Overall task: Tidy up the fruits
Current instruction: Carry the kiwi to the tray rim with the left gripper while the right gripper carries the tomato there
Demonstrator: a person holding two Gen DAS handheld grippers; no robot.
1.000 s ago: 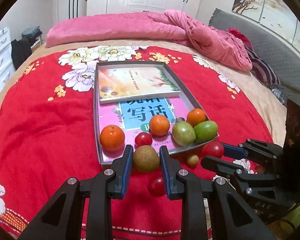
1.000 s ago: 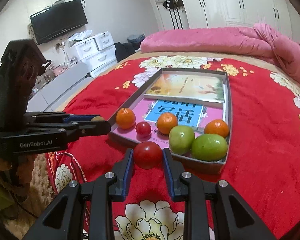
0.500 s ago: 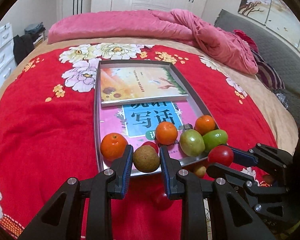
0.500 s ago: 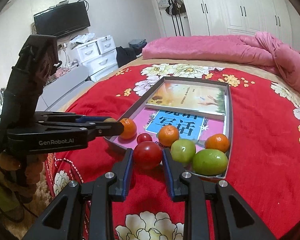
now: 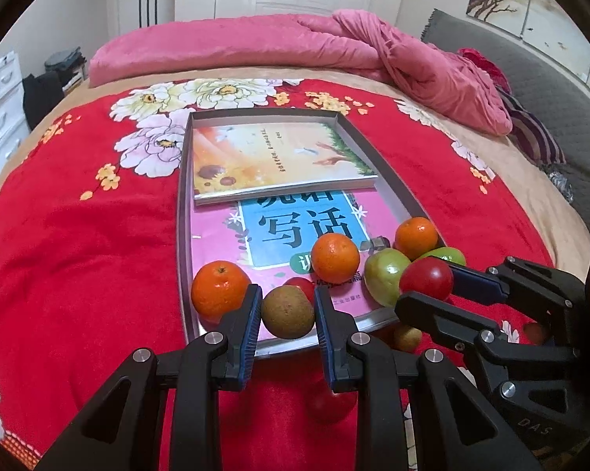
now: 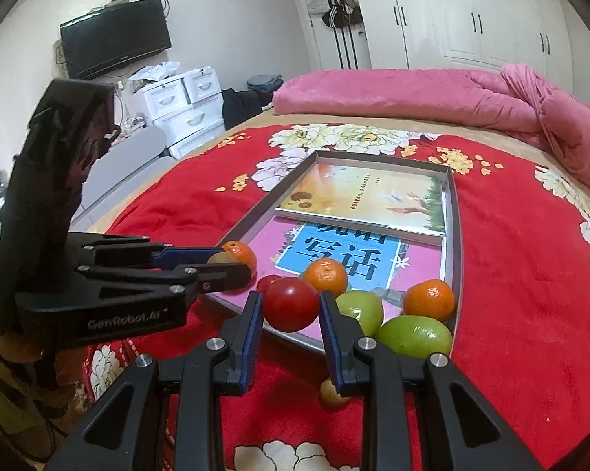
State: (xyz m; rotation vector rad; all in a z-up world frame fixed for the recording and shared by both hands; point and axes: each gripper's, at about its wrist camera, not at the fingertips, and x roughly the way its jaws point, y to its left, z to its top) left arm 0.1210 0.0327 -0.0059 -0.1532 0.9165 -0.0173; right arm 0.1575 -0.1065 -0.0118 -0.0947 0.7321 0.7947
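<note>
My left gripper [image 5: 288, 316] is shut on a brown kiwi [image 5: 288, 317], held over the near rim of the grey tray [image 5: 183, 212]. My right gripper [image 6: 290, 310] is shut on a red tomato [image 6: 290, 304] above the tray's near edge [image 6: 295, 336]; it also shows in the left wrist view [image 5: 426, 279]. In the tray lie three oranges [image 5: 217, 289] [image 5: 335, 258] [image 5: 416, 237], two green fruits [image 6: 415, 335] [image 6: 361, 310] and a small red tomato [image 6: 266, 282]. A small brownish fruit [image 6: 330, 392] and a red tomato [image 5: 328, 404] lie on the red blanket before the tray.
Two books [image 5: 275, 161] [image 5: 306, 231] fill the tray's far part. The tray sits on a red flowered blanket [image 5: 79, 235] on a bed with a pink duvet [image 5: 255, 47] behind. White drawers [image 6: 185, 106] and a TV [image 6: 114, 43] stand to the left.
Both grippers have moved forward and up with their fruit, from in front of the tray to over its near edge.
</note>
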